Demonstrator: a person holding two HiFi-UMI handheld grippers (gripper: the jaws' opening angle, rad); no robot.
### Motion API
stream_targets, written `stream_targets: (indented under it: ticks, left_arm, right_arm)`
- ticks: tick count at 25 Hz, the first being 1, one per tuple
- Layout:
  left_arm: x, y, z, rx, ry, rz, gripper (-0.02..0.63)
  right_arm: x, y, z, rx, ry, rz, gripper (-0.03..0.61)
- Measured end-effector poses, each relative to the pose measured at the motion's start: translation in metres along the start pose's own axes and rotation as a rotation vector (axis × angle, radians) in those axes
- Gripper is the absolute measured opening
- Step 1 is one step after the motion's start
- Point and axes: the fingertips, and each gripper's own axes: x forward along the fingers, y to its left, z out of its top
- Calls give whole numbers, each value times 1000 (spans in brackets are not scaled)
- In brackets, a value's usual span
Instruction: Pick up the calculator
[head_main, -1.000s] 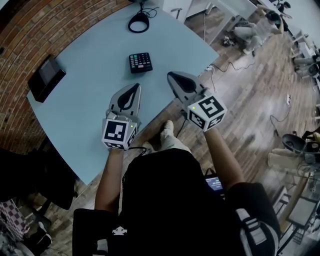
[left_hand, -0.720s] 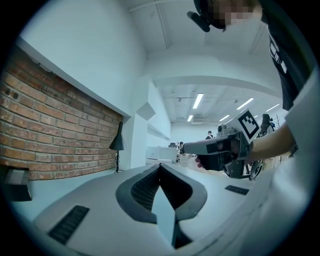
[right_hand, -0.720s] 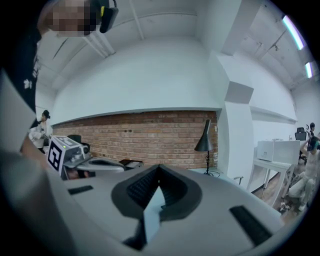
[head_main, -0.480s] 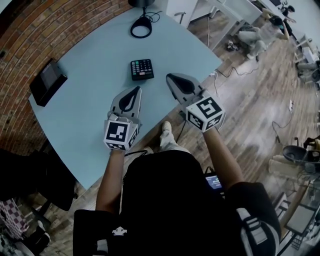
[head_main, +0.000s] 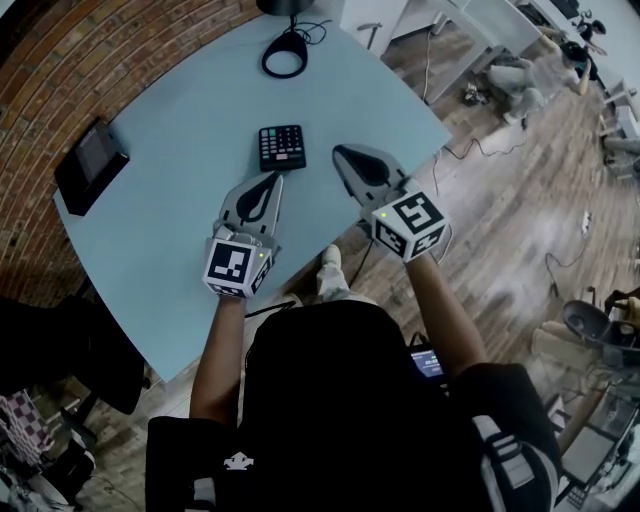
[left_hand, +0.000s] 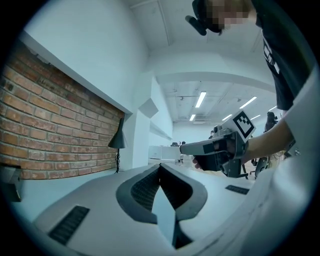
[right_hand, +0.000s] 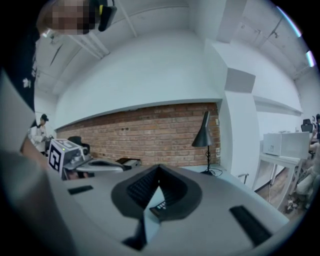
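Note:
The black calculator (head_main: 282, 147) lies flat on the light blue table (head_main: 170, 230), just ahead of both grippers. My left gripper (head_main: 272, 180) hovers a little short of its near edge, jaws shut and empty. My right gripper (head_main: 341, 153) sits just right of the calculator, also shut with nothing held. In the right gripper view a corner of the calculator (right_hand: 159, 206) shows through the gap below the shut right gripper (right_hand: 159, 169), and the left gripper (right_hand: 120, 169) is off to the left. The left gripper view shows the shut left gripper (left_hand: 160, 167) and the right gripper (left_hand: 187, 148) beside it.
A black desk lamp (head_main: 285, 50) with a round base and cable stands at the table's far end. A flat black box (head_main: 92, 160) rests near the table's left edge by the brick wall (head_main: 60, 80). The table's right edge drops to wooden floor (head_main: 500, 200) with cables.
Both grippers have moved forward over the table and stand closer to the calculator. Their jaws have stayed shut.

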Motion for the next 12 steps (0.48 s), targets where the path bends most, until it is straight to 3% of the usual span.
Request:
stream_targets:
  ticks: [5,12]
  left_arm:
    - [18,5,-21,-20,42,-19,6]
    - [41,9,-61,12,154,-38,8]
  right_arm:
    - [13,-17,-11,28,17,24,3]
    - [24,-38,-30,69,45,37,3]
